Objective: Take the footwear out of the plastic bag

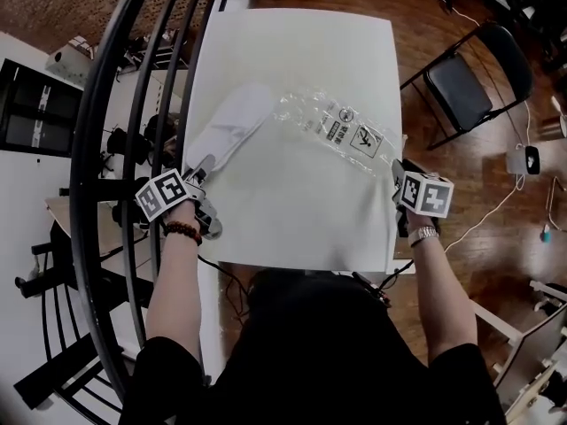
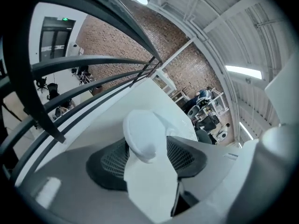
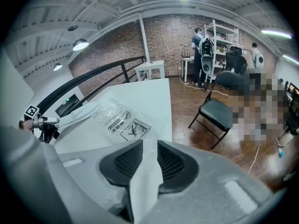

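At the near left of the white table, the left gripper points away from the person along a white slipper. Its own view shows the left gripper with jaws spread wide: the near end of the slipper lies in the gap, and neither pad presses on it, so the grip is released. The slipper lies on the table top, slanting far and to the right, just left of the clear plastic bag.

Near the table's right edge, the right gripper points at the bag's near right corner. Seen from its own camera, the right gripper has its jaws a little apart, with only pale table surface plain between them; whether clear film lies in the gap cannot be told. The crumpled bag, printed with black warning marks, lies flat across the middle of the table.

Left of the table curve black railings. To the right, on the wooden floor, stands a black folding chair.
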`<state>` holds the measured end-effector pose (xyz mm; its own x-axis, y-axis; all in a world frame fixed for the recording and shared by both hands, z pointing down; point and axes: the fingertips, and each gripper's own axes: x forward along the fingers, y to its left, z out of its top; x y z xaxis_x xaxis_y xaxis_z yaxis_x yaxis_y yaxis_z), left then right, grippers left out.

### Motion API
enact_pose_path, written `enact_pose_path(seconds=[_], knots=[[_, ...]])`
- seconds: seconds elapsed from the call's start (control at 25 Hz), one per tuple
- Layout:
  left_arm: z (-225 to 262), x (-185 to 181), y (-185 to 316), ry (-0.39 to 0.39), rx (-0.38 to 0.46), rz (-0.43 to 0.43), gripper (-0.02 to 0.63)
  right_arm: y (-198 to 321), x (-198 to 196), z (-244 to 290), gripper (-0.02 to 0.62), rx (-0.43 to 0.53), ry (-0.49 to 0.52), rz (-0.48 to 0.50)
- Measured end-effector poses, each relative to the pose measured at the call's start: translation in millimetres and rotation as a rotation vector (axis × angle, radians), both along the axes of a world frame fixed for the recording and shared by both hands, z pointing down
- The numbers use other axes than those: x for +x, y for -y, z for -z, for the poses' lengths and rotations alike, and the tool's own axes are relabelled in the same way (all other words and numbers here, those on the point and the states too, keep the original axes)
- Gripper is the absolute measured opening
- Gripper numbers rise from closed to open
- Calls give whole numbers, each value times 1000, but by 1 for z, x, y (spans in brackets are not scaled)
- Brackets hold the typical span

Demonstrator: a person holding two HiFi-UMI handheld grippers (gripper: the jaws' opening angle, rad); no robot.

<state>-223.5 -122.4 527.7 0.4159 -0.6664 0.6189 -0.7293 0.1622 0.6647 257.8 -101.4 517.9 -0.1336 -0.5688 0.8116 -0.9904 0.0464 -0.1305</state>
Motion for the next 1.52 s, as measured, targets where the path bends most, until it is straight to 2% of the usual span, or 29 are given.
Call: enact_pose_path(seconds=[0.24,0.36,0.56,0.92,1.12,1.28,1.44,1.52], knots=[[-7,15,-21,17,-88,-19,279,-4,-4,8,81,37,-6,73],[-5,21,-33,31,-101,-26,291,-9,-6,9,81,64,5,110],[13,31,-43,53,-66,-26,290,-15,-11,26,81,92,4,166],[47,52,-74,100,11,2,276,-41,-35,67,81,210,14,316],[72,79,-106,157,104,-30,213,-69,-53,100,81,301,35,414],[95,120,-136,225,207,-124,124,-95,-68,125,73,367,49,501],[123,157,-157,320,333,-218,29,-117,-85,146,7,439,46,582],[136,178,-168,344,381,-280,17,-128,-93,154,-8,465,47,608]])
